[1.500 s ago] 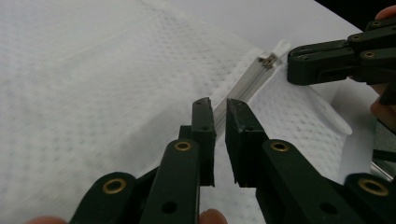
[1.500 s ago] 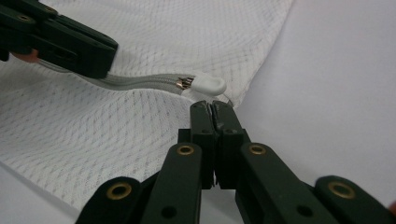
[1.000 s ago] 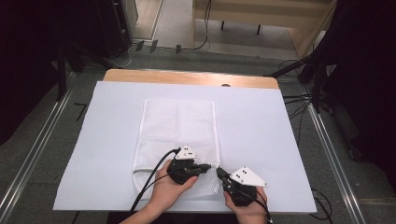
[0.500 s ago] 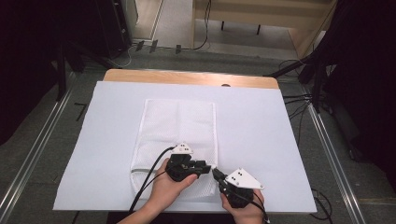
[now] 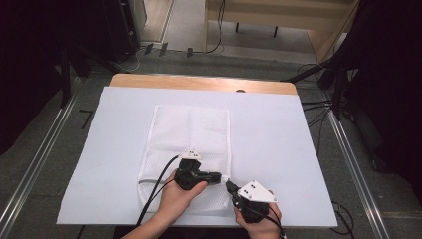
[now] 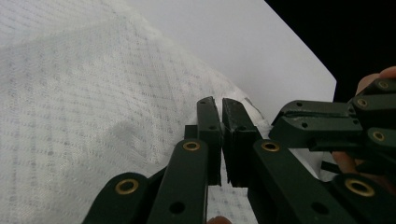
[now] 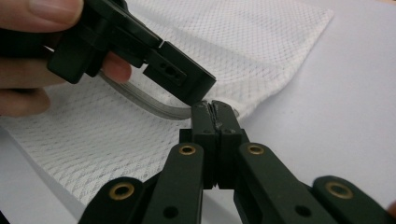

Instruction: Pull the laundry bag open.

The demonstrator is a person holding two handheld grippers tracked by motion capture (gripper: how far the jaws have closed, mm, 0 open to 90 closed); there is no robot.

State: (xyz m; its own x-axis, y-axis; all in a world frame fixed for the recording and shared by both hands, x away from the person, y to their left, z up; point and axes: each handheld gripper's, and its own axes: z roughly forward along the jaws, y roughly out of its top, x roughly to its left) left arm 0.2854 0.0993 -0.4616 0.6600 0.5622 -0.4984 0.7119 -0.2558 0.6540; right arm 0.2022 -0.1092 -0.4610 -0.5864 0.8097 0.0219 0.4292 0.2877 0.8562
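- White mesh bag (image 5: 191, 149) lies flat on the white sheet (image 5: 278, 139) covering the table (image 5: 199, 81), centre of the high view, long axis running up the frame; its near end sits at the lower centre, under both hands.
- Left gripper (image 5: 219, 176): the jaws have just been closing and now stand almost together in the left gripper view (image 6: 221, 122), with a thin edge of mesh seemingly caught between them at the bag's near right corner.
- Right gripper (image 5: 230, 186): jaws fully together in the right gripper view (image 7: 214, 112), tips at the same corner, pinching what looks like the fabric edge beside a grey cord or zip band (image 7: 140, 100) (exact part too small to tell).
- Material: fine open-weave netting, matte, faintly gridded; rectangular, slightly puffed.
- Handling, as judged: very light, limp, no stiffness; it will sag and fold when lifted, and the weave may snag on jaw edges.
- Best hold: the reinforced seam or corner hem, not the open netting (thin mesh slips out of a pinch).
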